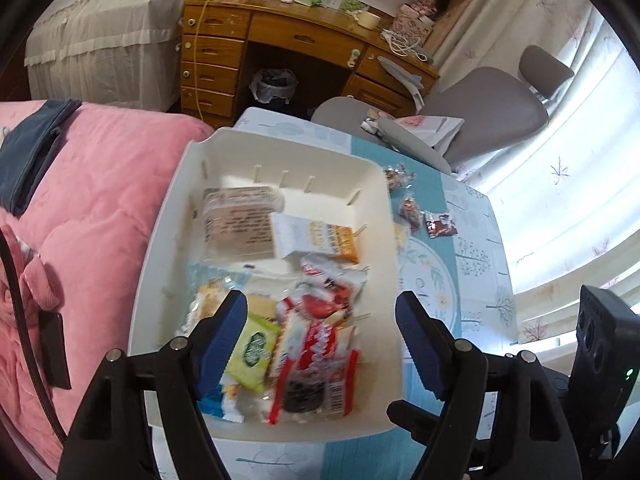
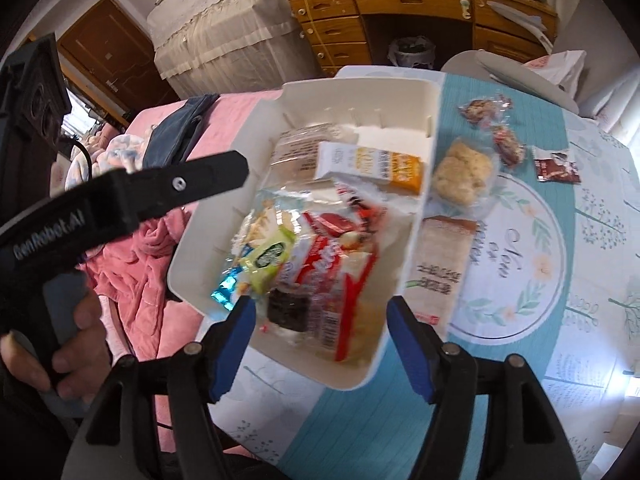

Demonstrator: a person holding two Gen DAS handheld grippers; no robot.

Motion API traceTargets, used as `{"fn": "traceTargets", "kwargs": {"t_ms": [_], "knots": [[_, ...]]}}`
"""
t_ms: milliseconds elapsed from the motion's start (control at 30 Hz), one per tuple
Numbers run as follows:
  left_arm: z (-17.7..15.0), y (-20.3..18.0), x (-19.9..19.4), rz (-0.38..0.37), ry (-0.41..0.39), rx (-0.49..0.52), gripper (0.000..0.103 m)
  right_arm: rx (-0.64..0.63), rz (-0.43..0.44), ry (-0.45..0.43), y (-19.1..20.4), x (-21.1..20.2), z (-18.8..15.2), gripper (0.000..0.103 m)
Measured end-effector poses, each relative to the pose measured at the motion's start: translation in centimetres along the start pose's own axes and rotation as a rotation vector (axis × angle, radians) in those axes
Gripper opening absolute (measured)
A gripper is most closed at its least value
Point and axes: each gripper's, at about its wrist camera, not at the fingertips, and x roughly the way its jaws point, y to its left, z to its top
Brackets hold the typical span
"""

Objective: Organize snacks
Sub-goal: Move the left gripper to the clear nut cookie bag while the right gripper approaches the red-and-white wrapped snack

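A table [image 1: 476, 264] covered in a teal patterned cloth is seen from above, a pink bed [image 1: 88, 208] beside it. A white bin [image 1: 168, 240] filled with snack packets [image 1: 316, 320] is set on the table. The left tool [image 1: 320, 336] and the right tool [image 2: 322, 338] are held above the bin, jaws spread wide, nothing gripped. A few wrapped snacks [image 2: 464, 176] lie on the cloth right of the bin.

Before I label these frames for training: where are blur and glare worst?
Left wrist view: snacks in the bin are motion-smeared, the window is blown out, edges bend. Right wrist view: snacks near the gripper are blurred, the table has a glare patch at right.
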Motion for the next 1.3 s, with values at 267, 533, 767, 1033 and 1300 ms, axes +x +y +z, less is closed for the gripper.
{"fn": "traceTargets", "kwargs": {"t_ms": [267,533,767,1033,1300], "knots": [[3.8,-5.6,1.2,-0.027,0.007,-0.005,0.075,0.028,-0.040,-0.034,-5.0,-1.8,0.5,0.073],[7.1,-11.3,5.2,0.029,0.067,0.028,0.079,0.104,-0.030,-0.062,-11.3,-2.6,1.8,0.073],[9.8,-15.4,11.0,0.088,0.145,0.048,0.080,0.145,-0.055,-0.070,-16.2,-2.0,3.2,0.073],[11.6,-18.8,17.7,0.137,0.234,0.065,0.080,0.186,-0.114,-0.135,-21.2,-0.3,4.7,0.073],[12.3,-19.1,23.7,0.201,0.326,0.041,0.080,0.172,-0.224,-0.252,-24.1,2.3,5.3,0.073]]}}
